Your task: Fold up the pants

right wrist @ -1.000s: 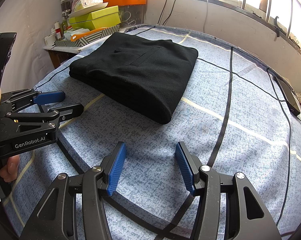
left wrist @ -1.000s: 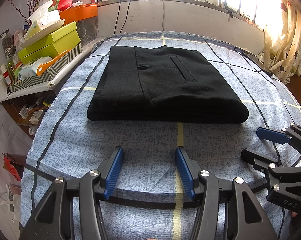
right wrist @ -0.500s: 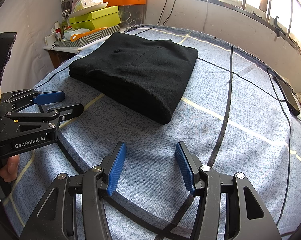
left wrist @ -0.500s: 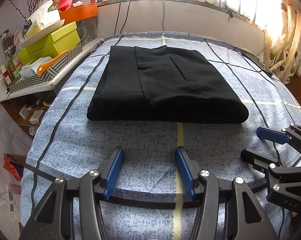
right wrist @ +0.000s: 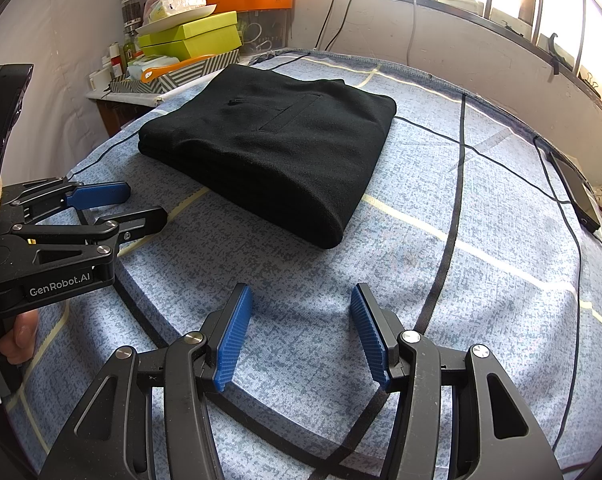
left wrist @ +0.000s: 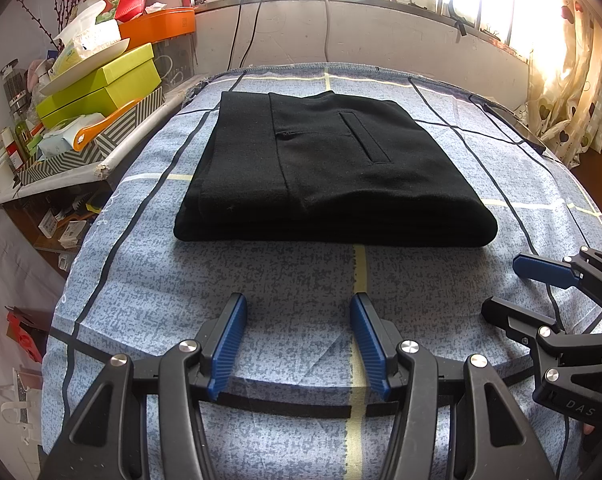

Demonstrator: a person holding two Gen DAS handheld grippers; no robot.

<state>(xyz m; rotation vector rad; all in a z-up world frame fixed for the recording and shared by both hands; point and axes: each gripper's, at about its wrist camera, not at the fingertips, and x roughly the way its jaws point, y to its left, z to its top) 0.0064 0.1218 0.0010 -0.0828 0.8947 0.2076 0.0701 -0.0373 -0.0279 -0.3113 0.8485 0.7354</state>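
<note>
The black pants [left wrist: 333,172] lie folded into a thick rectangle on the blue checked cloth, a welt pocket facing up. They also show in the right wrist view [right wrist: 273,148]. My left gripper [left wrist: 299,312] is open and empty, hovering over the cloth a short way in front of the pants' near fold. My right gripper [right wrist: 301,304] is open and empty, near the pants' right front corner. The right gripper shows in the left wrist view [left wrist: 505,286], and the left gripper in the right wrist view [right wrist: 145,202], both open.
The table [left wrist: 149,280] is covered with blue cloth with dark and yellow lines. A cluttered shelf with green boxes [left wrist: 101,88], an orange box and tissues stands at the left. A dark phone-like slab [right wrist: 573,192] with a cable lies at the right edge. Windows and a curtain stand behind.
</note>
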